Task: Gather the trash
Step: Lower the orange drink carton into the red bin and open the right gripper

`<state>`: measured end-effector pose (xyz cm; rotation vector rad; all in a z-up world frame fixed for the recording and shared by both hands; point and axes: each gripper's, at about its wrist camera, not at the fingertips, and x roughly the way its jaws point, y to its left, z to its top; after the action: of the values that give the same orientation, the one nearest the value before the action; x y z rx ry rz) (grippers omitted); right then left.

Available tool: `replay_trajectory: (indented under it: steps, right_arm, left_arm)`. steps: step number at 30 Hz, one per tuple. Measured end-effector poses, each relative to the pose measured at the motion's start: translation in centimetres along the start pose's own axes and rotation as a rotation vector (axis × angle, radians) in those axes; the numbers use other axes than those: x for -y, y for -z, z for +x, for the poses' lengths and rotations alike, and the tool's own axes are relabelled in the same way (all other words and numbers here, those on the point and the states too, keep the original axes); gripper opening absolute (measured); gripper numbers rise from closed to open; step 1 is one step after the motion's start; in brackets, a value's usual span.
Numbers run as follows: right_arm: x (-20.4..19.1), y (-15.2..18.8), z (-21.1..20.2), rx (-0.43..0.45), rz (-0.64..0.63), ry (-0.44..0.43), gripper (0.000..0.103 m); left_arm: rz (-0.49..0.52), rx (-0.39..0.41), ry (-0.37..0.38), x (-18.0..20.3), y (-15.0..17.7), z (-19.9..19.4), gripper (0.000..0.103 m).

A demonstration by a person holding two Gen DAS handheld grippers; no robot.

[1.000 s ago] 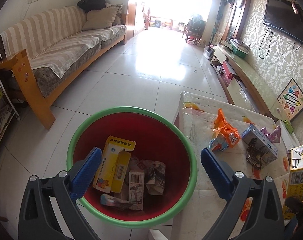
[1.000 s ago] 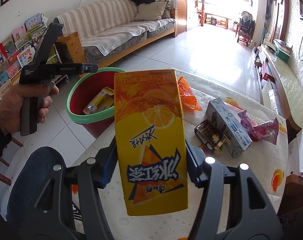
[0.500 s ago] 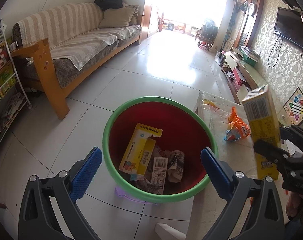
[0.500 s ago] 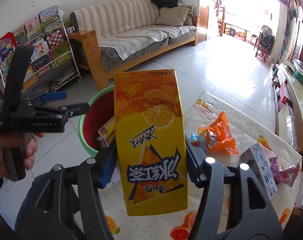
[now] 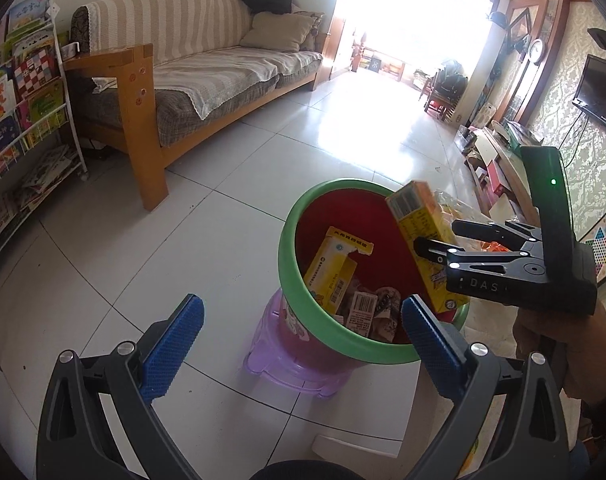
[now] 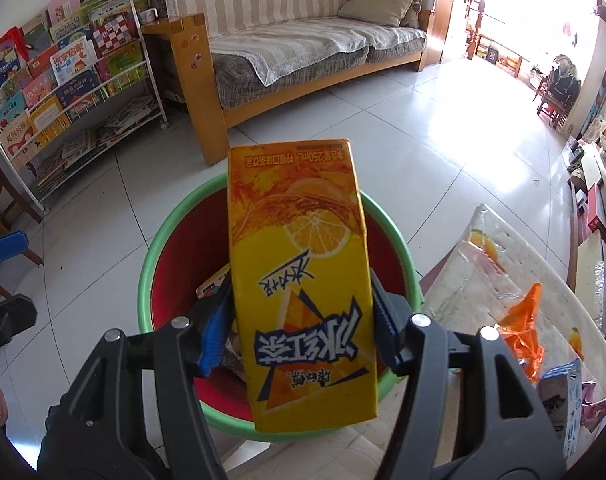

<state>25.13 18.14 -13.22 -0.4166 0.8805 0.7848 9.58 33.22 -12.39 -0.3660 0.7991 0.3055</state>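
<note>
- L claw (image 5: 301, 302): jaws wide apart, nothing in them. It points steeply down at the floor tiles. The bin's near rim sits between its blue pads, at about 1 o'clock in its own view. Over the past sec it swung sideways, so the bin went from dead centre to right of centre.
- Bin (image 5: 287, 248), red with a green rim, stands on a purple stool (image 5: 287, 364) and already holds a yellow box and scraps of packaging. In the R wrist view it fills the middle ground, 12 o'clock from the claw.
- Yellow drink carton (image 6: 303, 280): a sec ago it hung over the table. Now it's over the bin mouth, its lower end inside the rim line as the L cam sees it, at 2 o'clock.
- R claw (image 6: 303, 328): jaws have just been opening, carton still between them. Pads look barely clear of its sides, though a last light touch can't be ruled out. The carton hasn't visibly dropped yet.
- Meaning: probably the release, w/ this piece about to land in the bin.
- R hand (image 5: 551, 340) grips the handle from below at 3 o'clock in the L view. The claw is tilted well down and rolled a bit.
- Table (image 6: 483, 280) at 3–4 o'clock in the R view still carries an orange wrapper (image 6: 523, 320) and other packets, so more trash is left.
</note>
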Motion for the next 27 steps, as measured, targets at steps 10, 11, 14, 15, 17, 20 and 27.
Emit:
replay_trajectory:
  steps: [10,11,14,15,17,20,27]
  right_arm:
    - [0.0,0.1,-2.6,0.063,-0.008,0.023,0.096]
    - [0.3,0.3,-3.1,0.070,0.002,0.028,0.097]
    - [1.7,1.2,-5.0,0.097,0.040,0.027,0.098]
    - [2.1,1.7,-5.6,0.099,0.048,0.031,0.098]
    - [3.2,2.9,-6.8,0.105,0.061,0.049,0.098]
    - [4.7,5.0,-8.5,0.109,0.076,0.073,0.098]
    - [9.6,11.2,-12.2,0.101,0.161,0.146,0.098]
  left_arm:
    - [0.006,-0.005,0.016,1.1,0.0,0.5,0.095]
    - [0.013,-0.004,0.021,1.5,-0.1,0.5,0.095]
    - [0.036,-0.007,0.034,2.9,-0.2,0.6,0.095]
    - [0.044,-0.011,0.036,3.4,-0.2,0.7,0.095]
    - [0.062,-0.017,0.044,4.7,-0.1,0.8,0.095]
    - [0.104,-0.029,0.069,7.0,0.2,1.0,0.095]
    - [0.210,-0.049,0.150,13.7,0.7,1.5,0.095]
